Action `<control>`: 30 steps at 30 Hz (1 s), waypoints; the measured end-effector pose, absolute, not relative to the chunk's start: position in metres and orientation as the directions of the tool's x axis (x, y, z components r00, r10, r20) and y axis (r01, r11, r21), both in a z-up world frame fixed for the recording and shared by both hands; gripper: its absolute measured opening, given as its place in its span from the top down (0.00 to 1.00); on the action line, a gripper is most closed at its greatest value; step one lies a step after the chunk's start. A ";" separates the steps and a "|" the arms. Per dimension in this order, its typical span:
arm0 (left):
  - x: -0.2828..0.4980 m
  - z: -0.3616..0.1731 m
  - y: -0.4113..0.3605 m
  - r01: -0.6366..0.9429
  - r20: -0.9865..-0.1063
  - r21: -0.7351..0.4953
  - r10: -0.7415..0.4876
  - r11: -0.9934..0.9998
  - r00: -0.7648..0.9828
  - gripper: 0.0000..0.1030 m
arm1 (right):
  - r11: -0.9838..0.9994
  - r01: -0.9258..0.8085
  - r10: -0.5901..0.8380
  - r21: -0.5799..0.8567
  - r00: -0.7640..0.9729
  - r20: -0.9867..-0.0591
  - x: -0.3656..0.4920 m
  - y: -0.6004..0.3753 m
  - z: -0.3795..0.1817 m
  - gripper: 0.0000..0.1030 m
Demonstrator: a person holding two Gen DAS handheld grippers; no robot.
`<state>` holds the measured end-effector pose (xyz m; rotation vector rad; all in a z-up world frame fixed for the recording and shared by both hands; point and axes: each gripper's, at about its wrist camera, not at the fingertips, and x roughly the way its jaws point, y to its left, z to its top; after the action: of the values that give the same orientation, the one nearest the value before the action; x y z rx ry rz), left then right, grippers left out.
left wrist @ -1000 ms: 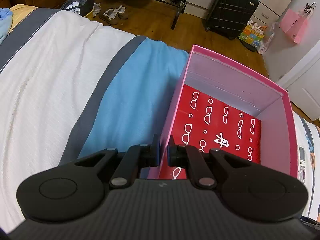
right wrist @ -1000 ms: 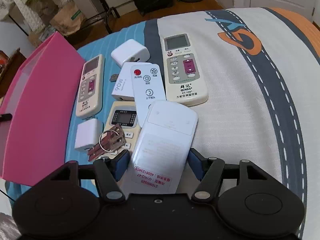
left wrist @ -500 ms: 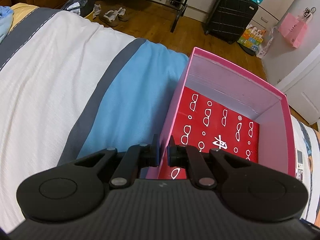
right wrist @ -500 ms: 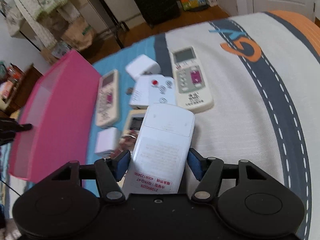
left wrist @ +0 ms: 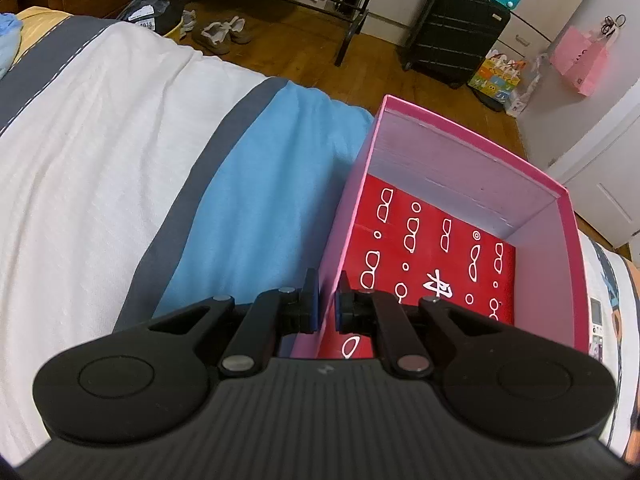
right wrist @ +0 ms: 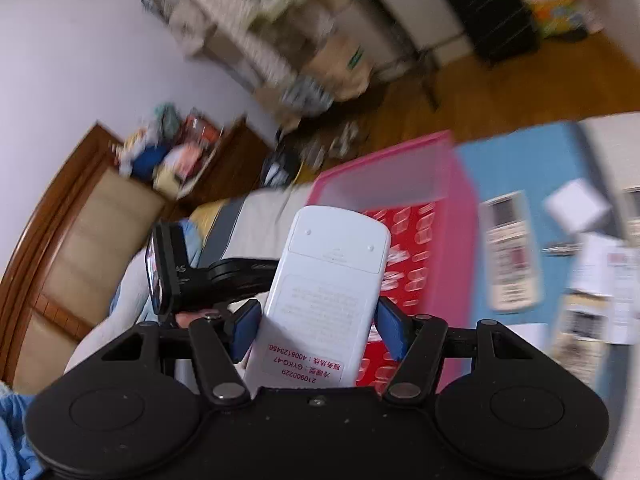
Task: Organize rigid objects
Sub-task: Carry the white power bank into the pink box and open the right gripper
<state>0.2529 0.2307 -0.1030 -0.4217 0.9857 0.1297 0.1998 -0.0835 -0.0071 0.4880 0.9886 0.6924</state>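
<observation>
The remote (right wrist: 324, 292) is smooth white plastic with a paper label. The box (left wrist: 568, 264) looks like matt pink card; the bedspread (left wrist: 120, 168) is ribbed cloth

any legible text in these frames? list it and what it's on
"21090229", "GYKO-47", "4008123456": sticker on the back of the white remote, seen upside down; its Chinese characters are too small to read.
"2013", partly hidden: dark bag on the floor.
Remotes on the bed: blurred, unreadable.

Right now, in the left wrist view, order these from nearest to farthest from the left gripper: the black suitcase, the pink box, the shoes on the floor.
1. pink box: its near wall sits between the left gripper jaws.
2. shoes: on the floor past the bed, upper left.
3. black suitcase: by the far wall, upper right; close to the shoes' range.
</observation>
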 end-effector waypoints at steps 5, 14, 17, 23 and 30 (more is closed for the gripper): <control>0.251 -0.104 0.235 -0.287 -0.820 -0.313 -0.106 0.905 0.562 0.93 | 0.717 -0.212 0.696 0.664 0.253 -0.672 0.252 -0.018 -0.054 0.35; 0.248 -0.107 0.240 -0.270 -0.806 -0.347 -0.139 0.898 0.575 0.92 | 0.856 -0.120 0.517 0.504 0.231 -0.824 0.321 0.042 -0.101 0.35; 0.248 -0.108 0.242 -0.265 -0.802 -0.353 -0.144 0.898 0.580 0.92 | 0.839 -0.092 0.540 0.537 0.269 -0.798 0.337 0.044 -0.108 0.35; 0.248 -0.111 0.246 -0.261 -0.794 -0.377 -0.165 0.888 0.585 0.91 | 0.853 -0.112 0.520 0.510 0.274 -0.809 0.347 0.055 -0.113 0.32; 0.247 -0.111 0.243 -0.267 -0.796 -0.362 -0.147 0.893 0.587 0.92 | 0.784 -0.092 0.617 0.614 0.227 -0.753 0.341 0.027 -0.088 0.33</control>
<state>0.2473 0.2430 -0.1105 -0.4788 0.9503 0.0728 0.3414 0.0273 -0.0879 0.4989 1.2564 0.5172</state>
